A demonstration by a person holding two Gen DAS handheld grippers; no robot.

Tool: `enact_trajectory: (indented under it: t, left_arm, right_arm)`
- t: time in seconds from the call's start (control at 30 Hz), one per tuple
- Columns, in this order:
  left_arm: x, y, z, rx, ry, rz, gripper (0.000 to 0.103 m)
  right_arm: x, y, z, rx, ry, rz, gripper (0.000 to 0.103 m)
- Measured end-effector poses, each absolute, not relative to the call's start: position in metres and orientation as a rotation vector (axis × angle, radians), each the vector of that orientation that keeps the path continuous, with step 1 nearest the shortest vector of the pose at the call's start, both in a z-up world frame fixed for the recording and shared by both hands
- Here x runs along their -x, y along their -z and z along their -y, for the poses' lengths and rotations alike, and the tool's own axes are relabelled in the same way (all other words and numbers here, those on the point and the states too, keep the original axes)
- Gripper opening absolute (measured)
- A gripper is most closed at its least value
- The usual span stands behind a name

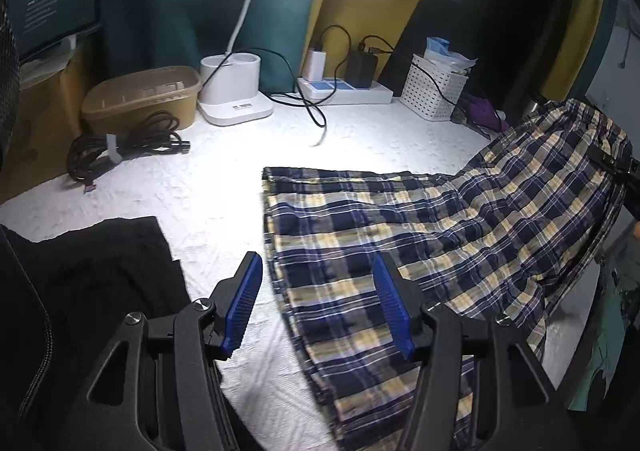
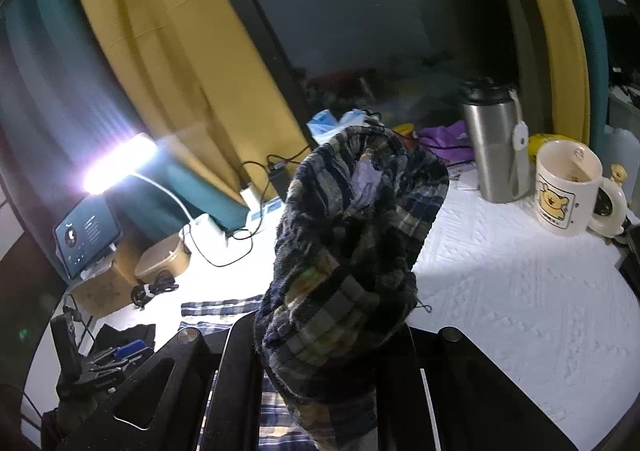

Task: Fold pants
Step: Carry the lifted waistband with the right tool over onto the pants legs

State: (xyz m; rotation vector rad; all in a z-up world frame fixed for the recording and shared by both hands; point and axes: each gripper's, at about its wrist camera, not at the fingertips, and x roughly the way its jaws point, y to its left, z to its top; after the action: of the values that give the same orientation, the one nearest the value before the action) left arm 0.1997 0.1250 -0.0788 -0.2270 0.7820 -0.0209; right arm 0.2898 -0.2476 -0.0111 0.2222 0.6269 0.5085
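Right gripper point(image 2: 320, 335) clamps the pants' point(image 1: 400, 235) raised waistband at 3 o'clock; left gripper point(image 1: 318, 307), open and empty, hovers nearer the hem.

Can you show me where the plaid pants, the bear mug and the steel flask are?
plaid pants point(image 1: 400, 243): left wrist view, flat leg fabric.
bear mug point(image 2: 560, 195): right wrist view, printed side.
steel flask point(image 2: 494, 143): right wrist view, metal body.

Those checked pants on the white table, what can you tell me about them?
The navy, yellow and white plaid cotton-looking pants lie partly spread on the white textured tabletop, hem end flat toward the lamp side. The far end, gathered like a waistband, is lifted off the surface and bunched, pinched in the right gripper. The left gripper, its blue fingers apart, hangs over the near edge of the fabric without gripping it.
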Motion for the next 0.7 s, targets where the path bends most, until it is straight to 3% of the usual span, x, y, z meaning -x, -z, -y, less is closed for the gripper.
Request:
enact_trajectory:
  t: [0.7]
  left_arm:
    - [-0.168, 0.086, -0.173, 0.281, 0.018, -0.742, 0.058]
  right_arm:
    - [-0.271, 0.012, 0.137, -0.087, -0.641, -0.679, 0.013]
